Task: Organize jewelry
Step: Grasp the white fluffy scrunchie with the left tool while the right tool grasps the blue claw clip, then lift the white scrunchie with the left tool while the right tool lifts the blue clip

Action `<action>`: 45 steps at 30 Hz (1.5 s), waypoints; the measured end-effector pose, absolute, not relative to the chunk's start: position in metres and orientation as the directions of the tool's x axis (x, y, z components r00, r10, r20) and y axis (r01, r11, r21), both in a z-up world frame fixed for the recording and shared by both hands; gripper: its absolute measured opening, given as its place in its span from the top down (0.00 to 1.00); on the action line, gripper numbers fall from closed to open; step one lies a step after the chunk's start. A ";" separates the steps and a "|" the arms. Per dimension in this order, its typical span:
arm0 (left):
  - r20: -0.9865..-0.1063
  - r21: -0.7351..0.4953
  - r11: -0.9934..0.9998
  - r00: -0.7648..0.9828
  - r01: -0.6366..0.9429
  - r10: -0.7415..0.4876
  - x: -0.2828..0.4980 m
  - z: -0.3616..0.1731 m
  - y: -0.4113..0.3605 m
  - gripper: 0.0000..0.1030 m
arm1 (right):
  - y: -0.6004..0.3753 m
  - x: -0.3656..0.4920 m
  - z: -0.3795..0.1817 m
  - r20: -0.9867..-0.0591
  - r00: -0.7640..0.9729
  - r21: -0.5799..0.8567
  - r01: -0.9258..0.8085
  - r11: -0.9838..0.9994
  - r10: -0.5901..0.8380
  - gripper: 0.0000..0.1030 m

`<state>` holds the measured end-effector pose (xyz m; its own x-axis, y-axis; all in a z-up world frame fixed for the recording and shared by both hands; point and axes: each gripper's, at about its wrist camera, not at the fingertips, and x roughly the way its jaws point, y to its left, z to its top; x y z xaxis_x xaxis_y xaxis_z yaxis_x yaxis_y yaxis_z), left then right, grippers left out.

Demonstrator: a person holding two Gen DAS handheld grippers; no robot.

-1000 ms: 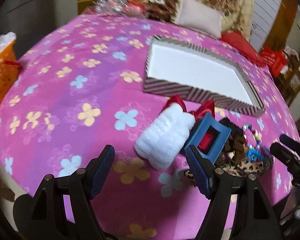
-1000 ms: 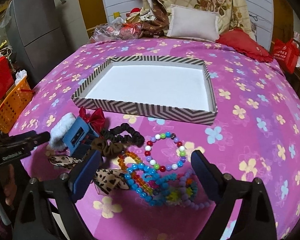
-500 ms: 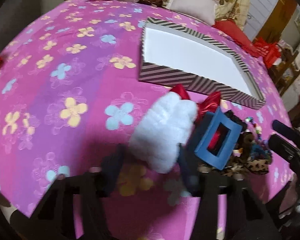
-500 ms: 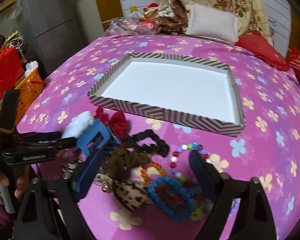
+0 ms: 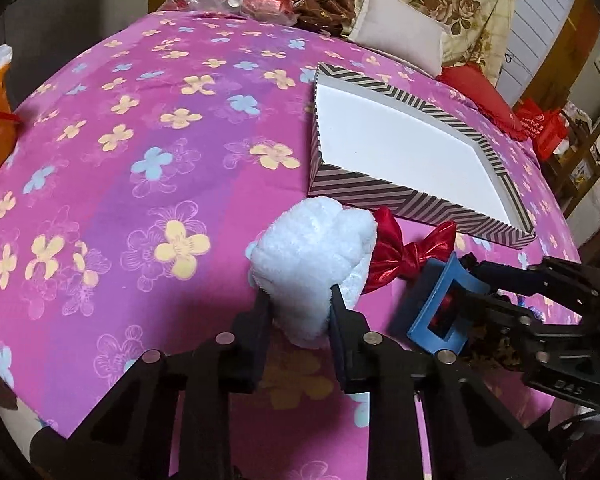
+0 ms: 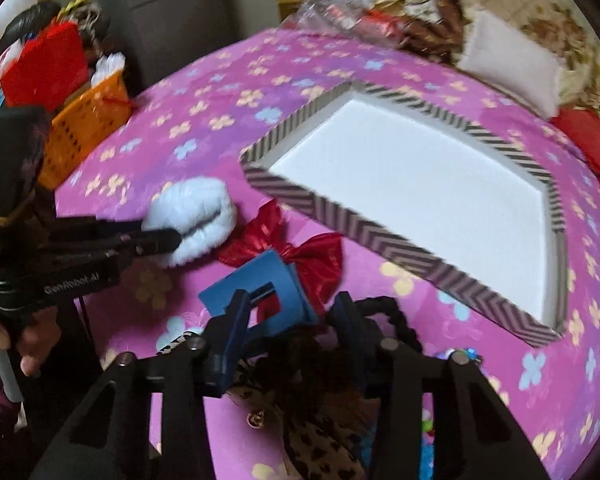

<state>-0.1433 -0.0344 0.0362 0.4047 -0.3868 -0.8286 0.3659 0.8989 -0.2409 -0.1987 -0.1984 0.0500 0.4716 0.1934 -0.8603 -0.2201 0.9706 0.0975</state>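
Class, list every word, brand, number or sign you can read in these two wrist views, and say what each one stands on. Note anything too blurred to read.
"GenRobot.AI", as best it reads, in white on the black body of the left gripper.
"DAS" on the black body of the right gripper.
Printed characters on the red bag at the right edge: too small to read.
Nothing readable on the striped box.

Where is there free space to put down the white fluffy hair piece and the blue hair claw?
The white floor of the striped tray is wholly bare. The pink flowered bedspread left of the tray is also free. It is crowded near the red bow, where the black scrunchie and leopard-print pieces pile up under the right gripper.
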 end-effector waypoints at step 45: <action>-0.773 -0.266 0.895 0.477 0.358 -0.420 -0.135 0.079 -0.048 0.79 | -0.209 -0.187 0.067 -0.856 0.490 -0.006 -0.329 0.944 0.165 0.96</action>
